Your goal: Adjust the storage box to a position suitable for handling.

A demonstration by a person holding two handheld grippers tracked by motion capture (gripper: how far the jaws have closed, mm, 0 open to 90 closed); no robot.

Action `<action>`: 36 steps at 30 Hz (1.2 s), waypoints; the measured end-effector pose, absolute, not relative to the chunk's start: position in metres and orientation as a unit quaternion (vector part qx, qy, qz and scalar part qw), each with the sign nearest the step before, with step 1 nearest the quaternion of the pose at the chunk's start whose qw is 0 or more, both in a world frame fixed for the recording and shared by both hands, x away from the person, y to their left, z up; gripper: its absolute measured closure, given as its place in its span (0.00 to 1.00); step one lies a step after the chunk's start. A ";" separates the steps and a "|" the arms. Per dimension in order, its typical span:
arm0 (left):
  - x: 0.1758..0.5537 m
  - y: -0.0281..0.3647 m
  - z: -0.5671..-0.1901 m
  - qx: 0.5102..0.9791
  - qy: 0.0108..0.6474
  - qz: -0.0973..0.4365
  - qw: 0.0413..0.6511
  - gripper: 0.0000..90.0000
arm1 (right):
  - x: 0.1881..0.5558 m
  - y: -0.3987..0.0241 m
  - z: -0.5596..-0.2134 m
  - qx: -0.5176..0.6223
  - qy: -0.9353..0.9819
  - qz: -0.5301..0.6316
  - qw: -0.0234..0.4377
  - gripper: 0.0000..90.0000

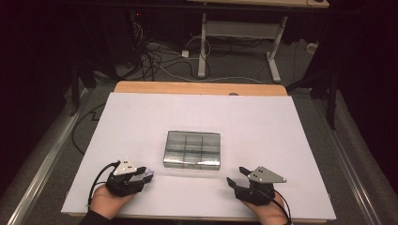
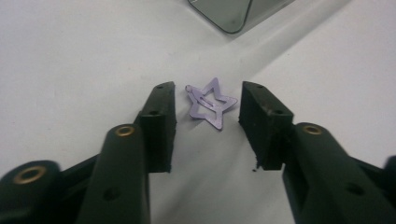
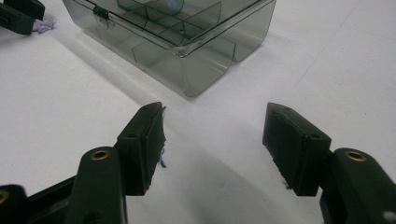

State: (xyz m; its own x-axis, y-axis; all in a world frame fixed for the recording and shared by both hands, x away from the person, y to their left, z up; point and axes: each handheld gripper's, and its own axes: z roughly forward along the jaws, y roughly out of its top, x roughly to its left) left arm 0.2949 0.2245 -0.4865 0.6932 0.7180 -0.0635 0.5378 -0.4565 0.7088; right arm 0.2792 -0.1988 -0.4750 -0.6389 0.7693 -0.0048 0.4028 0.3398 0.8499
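Observation:
A small purple star-shaped hair clip lies on the white table top between the jaws of my left gripper. The jaws stand apart and neither pad touches the clip. From above, the left gripper is at the front left, with the clip at its tip. A clear smoky plastic compartment box with its lid down sits in the middle of the table; its corner shows ahead of the left gripper. My right gripper is at the front right, open and empty, pointing at the box.
The white board covers the table, with a wooden strip along its far edge. Beyond it on the floor are cables and the legs of another desk. Free white surface surrounds the box on every side.

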 end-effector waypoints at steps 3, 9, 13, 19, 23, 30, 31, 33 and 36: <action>0.294 0.223 -0.487 0.848 0.365 0.131 0.360 0.67 | 0.279 -0.198 -0.475 0.370 0.791 0.441 0.208 0.44; 0.292 0.220 -0.486 0.856 0.347 0.134 0.359 0.79 | 0.278 -0.196 -0.475 0.370 0.789 0.445 0.209 0.44; 0.292 0.220 -0.486 0.856 0.346 0.135 0.358 0.80 | 0.277 -0.197 -0.474 0.370 0.787 0.446 0.210 0.44; 0.293 0.221 -0.486 0.855 0.348 0.130 0.362 0.80 | 0.277 -0.197 -0.475 0.369 0.788 0.446 0.208 0.44; 0.292 0.220 -0.486 0.855 0.347 0.124 0.365 0.81 | 0.277 -0.196 -0.475 0.369 0.788 0.446 0.208 0.44; 0.290 0.214 -0.485 0.857 0.340 0.121 0.368 0.84 | 0.277 -0.196 -0.474 0.368 0.788 0.448 0.208 0.44; 0.290 0.213 -0.485 0.857 0.339 0.119 0.369 0.84 | 0.277 -0.196 -0.474 0.368 0.788 0.447 0.207 0.44; 0.289 0.210 -0.485 0.858 0.336 0.116 0.370 0.84 | 0.277 -0.196 -0.474 0.368 0.788 0.448 0.207 0.44; 0.288 0.203 -0.485 0.861 0.328 0.112 0.373 0.84 | 0.276 -0.196 -0.474 0.366 0.789 0.448 0.206 0.44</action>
